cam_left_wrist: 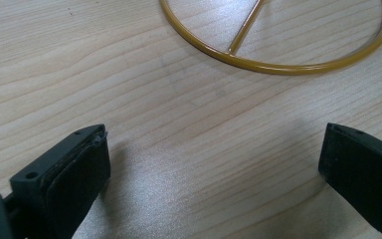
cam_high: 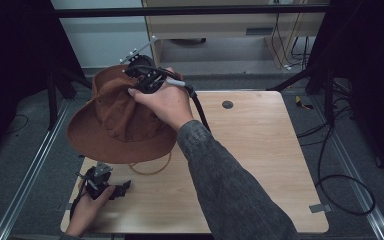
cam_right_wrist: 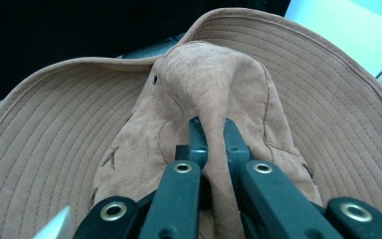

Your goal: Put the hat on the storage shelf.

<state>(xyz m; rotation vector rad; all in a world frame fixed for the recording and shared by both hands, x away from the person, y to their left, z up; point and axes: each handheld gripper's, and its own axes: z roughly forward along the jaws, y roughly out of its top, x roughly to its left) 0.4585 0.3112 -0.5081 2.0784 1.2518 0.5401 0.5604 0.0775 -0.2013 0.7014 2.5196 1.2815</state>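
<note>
Left gripper [cam_high: 122, 189] fingers apart over table [cam_high: 260, 165]; right gripper [cam_right_wrist: 212, 130] fingers pinch brown hat [cam_high: 115, 117] crown.

The hat [cam_right_wrist: 219, 94] was matt, suede-like cloth with a stitched brim — the table [cam_left_wrist: 179, 149] pale wood-grain, the ring [cam_left_wrist: 278, 64] glossy.

Dim and a little soft in the high view, with dark corners. Soft overhead light, sheen on the counter [cam_left_wrist: 189, 164] between the fingers [cam_left_wrist: 74, 174] in the left gripper view, faint shadow beside each. Near fingers blurred there. Sharp hat [cam_right_wrist: 219, 99] cloth beyond the fingers in the right gripper view, bright blown-out background.
</note>
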